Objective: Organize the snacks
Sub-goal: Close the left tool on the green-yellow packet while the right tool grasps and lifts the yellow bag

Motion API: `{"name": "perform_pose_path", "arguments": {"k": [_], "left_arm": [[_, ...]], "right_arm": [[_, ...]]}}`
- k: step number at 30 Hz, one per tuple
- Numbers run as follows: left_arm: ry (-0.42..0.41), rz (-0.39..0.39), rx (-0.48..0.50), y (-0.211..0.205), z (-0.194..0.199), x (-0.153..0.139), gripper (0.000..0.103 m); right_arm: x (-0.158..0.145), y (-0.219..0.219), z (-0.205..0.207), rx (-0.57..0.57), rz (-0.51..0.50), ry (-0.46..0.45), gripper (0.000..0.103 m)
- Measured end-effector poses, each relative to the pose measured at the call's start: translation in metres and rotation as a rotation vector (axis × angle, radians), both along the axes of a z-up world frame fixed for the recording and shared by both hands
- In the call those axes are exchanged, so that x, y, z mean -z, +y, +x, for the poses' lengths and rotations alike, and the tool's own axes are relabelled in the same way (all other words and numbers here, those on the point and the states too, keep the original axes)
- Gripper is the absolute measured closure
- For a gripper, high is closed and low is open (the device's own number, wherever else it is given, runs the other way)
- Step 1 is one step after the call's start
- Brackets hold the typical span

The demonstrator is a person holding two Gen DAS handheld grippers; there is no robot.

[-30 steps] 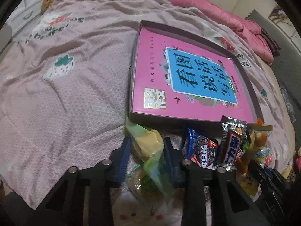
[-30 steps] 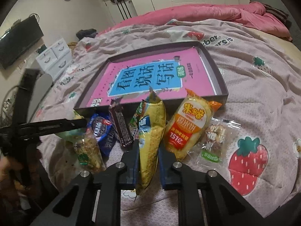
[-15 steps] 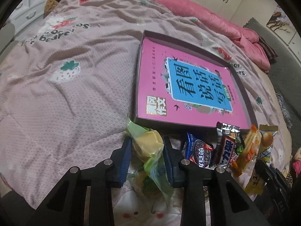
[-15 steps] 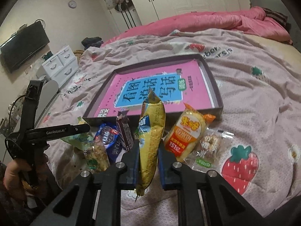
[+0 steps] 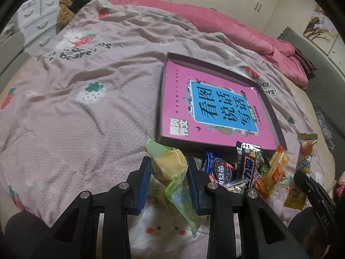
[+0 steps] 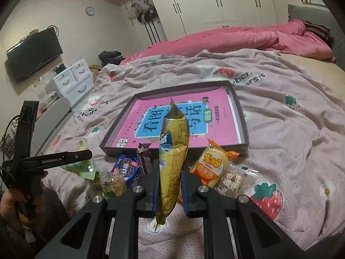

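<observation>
Both grippers lifted clear of the bed, each carrying 1 snack toward the tray.

The shallow tray (image 6: 242,116) holding 1 pink book (image 5: 207,99) sits just beyond the snack row. The left gripper (image 5: 169,172) pinches a green-wrapped yellow cake (image 5: 169,165); the right gripper (image 6: 170,181) pinches a yellow packet (image 6: 172,164). Both now hang higher than a second ago, ready for placing. About 5 snacks remain on the quilt (image 5: 86,118).

Left gripper (image 6: 54,161): arm marked "GenRobot.AI". Yellow packet (image 6: 172,161): date stamp "2023 1205" near its top. Orange rice-cracker packet (image 6: 212,166), right of it: "米多奇", "香米饼". Pink book (image 5: 215,108) in the far tray: "看图说话写话". Bedspread (image 5: 86,51): partly legible "bears".
</observation>
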State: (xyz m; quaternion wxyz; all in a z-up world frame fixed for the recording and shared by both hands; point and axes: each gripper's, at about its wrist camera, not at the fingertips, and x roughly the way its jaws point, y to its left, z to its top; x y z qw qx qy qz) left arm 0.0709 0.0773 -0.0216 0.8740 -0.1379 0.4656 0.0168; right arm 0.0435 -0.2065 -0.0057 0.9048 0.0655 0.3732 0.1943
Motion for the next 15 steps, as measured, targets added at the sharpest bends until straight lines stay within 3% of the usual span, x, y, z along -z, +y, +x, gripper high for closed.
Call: {"name": "perform_pose_path", "arguments": {"k": [15], "left_arm": [[-0.113, 0.023, 0.011, -0.016, -0.014, -0.051, 0.07]], "right_arm": [[-0.018, -0.014, -0.003, -0.009, 0.048, -0.064, 0.086]]}}
